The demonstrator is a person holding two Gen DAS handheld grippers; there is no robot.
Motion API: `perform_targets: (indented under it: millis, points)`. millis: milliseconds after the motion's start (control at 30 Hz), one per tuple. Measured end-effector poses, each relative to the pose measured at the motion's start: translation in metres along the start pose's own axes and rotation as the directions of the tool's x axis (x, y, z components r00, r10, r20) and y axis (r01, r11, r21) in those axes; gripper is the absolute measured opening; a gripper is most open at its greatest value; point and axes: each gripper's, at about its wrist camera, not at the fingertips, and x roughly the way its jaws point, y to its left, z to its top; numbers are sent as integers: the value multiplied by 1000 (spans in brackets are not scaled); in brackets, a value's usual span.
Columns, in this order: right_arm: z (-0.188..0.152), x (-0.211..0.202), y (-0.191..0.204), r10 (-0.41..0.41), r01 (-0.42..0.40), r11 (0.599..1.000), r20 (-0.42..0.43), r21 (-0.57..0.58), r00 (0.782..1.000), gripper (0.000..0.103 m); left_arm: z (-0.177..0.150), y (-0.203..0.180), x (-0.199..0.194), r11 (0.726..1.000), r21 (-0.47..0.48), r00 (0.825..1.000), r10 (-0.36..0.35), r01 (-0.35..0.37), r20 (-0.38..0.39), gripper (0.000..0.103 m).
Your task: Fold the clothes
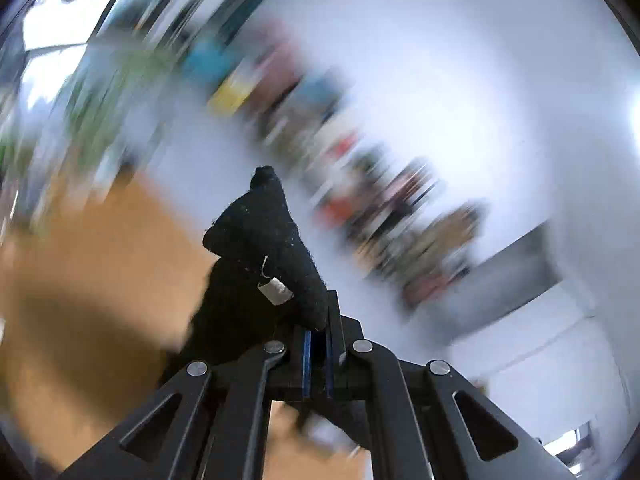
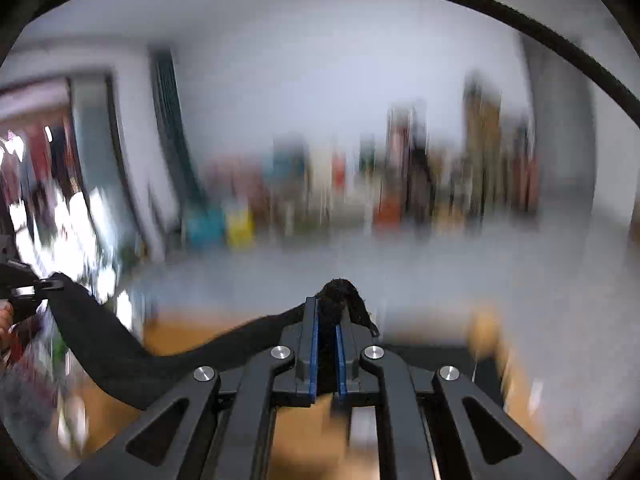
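I have both claws clamped on the black garment: my left claw pinches one bunched end, my right claw the other, cloth hanging slack between them above the blurred wooden worktop

Both views are heavily smeared, so only broad shapes read. A pale white wall fills the back of the room, and along its foot runs a row of colourful items (teal, yellow, orange and red patches, too blurred to identify). Below lies a pale grey floor. A tan wooden surface spreads across the lower left of the left wrist view. A dark-framed doorway or window stands at the left, with bright glare beside it, and blurred green foliage shows nearby.
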Motion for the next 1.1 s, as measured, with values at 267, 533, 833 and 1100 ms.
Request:
perform_targets:
  millis: [267, 533, 833, 1100]
  points:
    - [27, -47, 7, 96, -102, 994, 144, 32, 985, 8, 8, 7, -77, 998, 10, 993, -65, 64, 99, 5]
    - [-177, -21, -44, 130, -77, 976, -263, 202, 956, 8, -128, 185, -17, 984, -111, 967, 115, -143, -227, 4]
    - [-349, -79, -134, 109, 152, 899, -545, 411, 831, 8, -252, 276, -7, 960, -167, 889, 132, -225, -438, 4]
    - [-338, -102, -118, 64, 171, 928, -594, 331, 802, 8, -271, 276, -30, 949, -51, 815, 240, -312, -528, 5]
